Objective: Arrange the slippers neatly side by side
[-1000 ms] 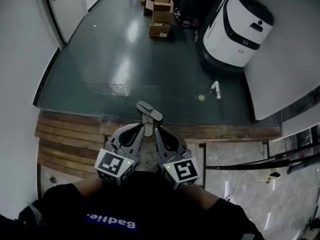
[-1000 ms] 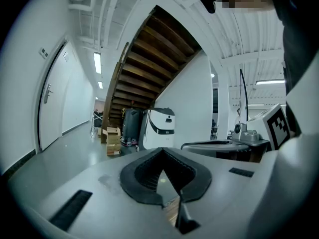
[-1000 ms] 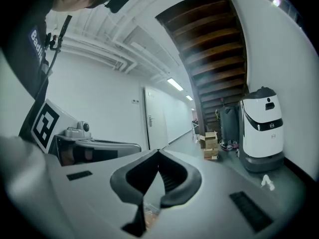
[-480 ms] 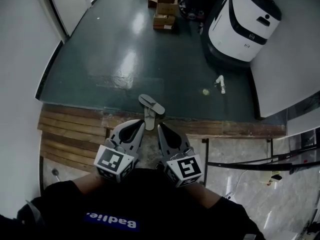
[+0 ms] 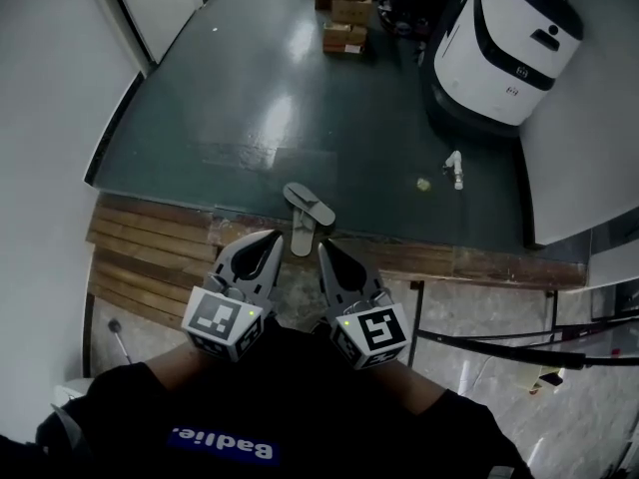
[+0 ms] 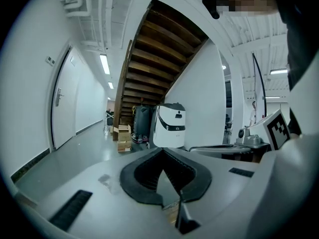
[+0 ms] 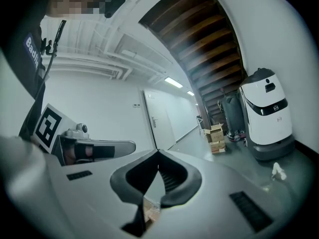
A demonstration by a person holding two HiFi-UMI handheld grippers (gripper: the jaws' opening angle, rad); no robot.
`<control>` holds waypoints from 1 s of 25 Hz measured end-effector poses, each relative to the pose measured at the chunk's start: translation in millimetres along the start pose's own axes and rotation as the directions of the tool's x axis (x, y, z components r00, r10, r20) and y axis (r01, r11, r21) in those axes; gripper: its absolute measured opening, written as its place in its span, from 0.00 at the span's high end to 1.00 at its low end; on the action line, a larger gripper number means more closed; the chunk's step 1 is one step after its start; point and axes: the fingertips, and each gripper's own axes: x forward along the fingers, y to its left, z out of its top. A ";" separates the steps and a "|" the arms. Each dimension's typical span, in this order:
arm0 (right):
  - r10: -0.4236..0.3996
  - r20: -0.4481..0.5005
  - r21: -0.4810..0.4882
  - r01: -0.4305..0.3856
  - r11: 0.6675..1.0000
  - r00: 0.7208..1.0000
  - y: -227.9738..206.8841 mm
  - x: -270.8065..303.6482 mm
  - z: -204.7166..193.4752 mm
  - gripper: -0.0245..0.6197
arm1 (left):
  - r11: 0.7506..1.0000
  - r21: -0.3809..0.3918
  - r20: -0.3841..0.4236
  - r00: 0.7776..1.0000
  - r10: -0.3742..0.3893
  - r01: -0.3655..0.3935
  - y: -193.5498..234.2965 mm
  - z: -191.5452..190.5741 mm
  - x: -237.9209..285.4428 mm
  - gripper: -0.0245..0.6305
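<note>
Dark floor, white machine, boxes beyond; slippers crossed ahead; left gripper, right gripper fingers together, empty.

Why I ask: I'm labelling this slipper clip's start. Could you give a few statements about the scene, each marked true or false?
Both the left tongs and the right tongs are shut and empty. True.
The slippers lie neatly side by side. False: they sit at an angle to each other.
A white machine stands on the dark floor. True.
The cardboard boxes sit on the wooden boards. False: they are on the dark floor, beyond the boards.
</note>
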 end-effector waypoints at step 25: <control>-0.086 -0.138 -0.022 0.084 0.996 0.987 -26.9 144.6 -22.6 0.96 | 0.989 -0.056 -0.029 0.990 -0.139 0.137 122.1 -4.2 82.5 0.96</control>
